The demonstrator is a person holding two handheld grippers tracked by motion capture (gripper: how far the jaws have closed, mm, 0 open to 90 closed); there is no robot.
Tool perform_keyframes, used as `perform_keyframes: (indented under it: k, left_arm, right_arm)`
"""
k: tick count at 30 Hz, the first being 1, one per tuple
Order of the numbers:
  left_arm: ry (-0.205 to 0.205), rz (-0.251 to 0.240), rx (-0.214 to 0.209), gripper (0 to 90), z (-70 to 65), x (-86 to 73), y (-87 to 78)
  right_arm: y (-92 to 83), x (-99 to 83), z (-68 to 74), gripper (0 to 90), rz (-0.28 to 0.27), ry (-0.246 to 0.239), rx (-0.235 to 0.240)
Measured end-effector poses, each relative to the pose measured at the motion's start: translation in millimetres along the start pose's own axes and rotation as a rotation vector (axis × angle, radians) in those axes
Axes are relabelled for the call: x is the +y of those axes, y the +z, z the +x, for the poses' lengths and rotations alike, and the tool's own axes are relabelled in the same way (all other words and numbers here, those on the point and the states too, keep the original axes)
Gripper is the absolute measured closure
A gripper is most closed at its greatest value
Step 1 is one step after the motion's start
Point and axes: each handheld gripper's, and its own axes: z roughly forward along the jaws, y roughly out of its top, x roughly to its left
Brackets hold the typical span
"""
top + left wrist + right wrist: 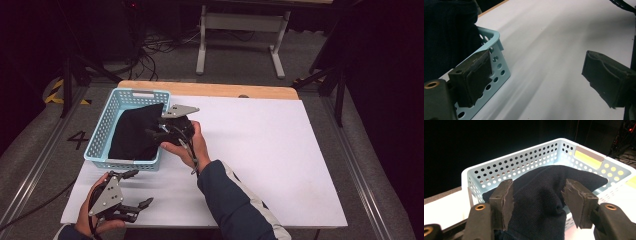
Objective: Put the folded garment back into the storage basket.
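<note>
The white worktop [260, 150] carries a pale blue perforated basket [102, 131] at about ten o'clock in the high view, near its left edge. A dark knitted cloth [132, 132] lies folded inside the basket, and a fold of it bulges over the right-hand wall. Beyond the worktop, at twelve o'clock, stand the white legs of another table [240, 30] and some cables on the floor.

The right tool [170, 131] hangs over the basket's right wall at about three o'clock of the basket, held by a hand with a dark sleeve. In the right gripper view its jaws stand partly open on either side of the cloth [539, 202]: the left pad [507, 202] lies against the fabric, while the right pad sits just beside the bulge, and I cannot tell whether it presses. The basket's wall is right below the jaws.

The left tool [131, 192] rests low at seven o'clock, just in front of the basket's near corner. In the left gripper view its jaws are wide open with only bare worktop [554, 50] between them; one jaw sits just beside the basket corner [496, 40].
</note>
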Motion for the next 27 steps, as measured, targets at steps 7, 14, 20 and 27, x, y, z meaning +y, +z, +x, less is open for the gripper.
perform_keyframes:
  k: [7,14,20,27]
  left_arm:
    - [0.003,0.009,0.002,9.9,-0.1,0.0,0.8]
    - [0.001,0.009,0.007,9.9,-0.1,-0.3,1.6]
    - [0.004,0.014,0.004,9.9,0.1,-0.4,2.2]
    - [0.006,0.019,0.004,9.9,0.1,-0.4,2.7]
  right_arm:
    - [-8.5,1.1,-2.1,38.1,-0.018,-0.01,0.006]
    - [-17.4,2.5,-2.2,35.3,-0.014,-0.054,-0.024]
    - [-24.5,4.3,-1.5,33.1,-0.01,-0.081,-0.049]
    - [-32.7,4.5,-2.9,32.3,-0.011,-0.107,-0.07]
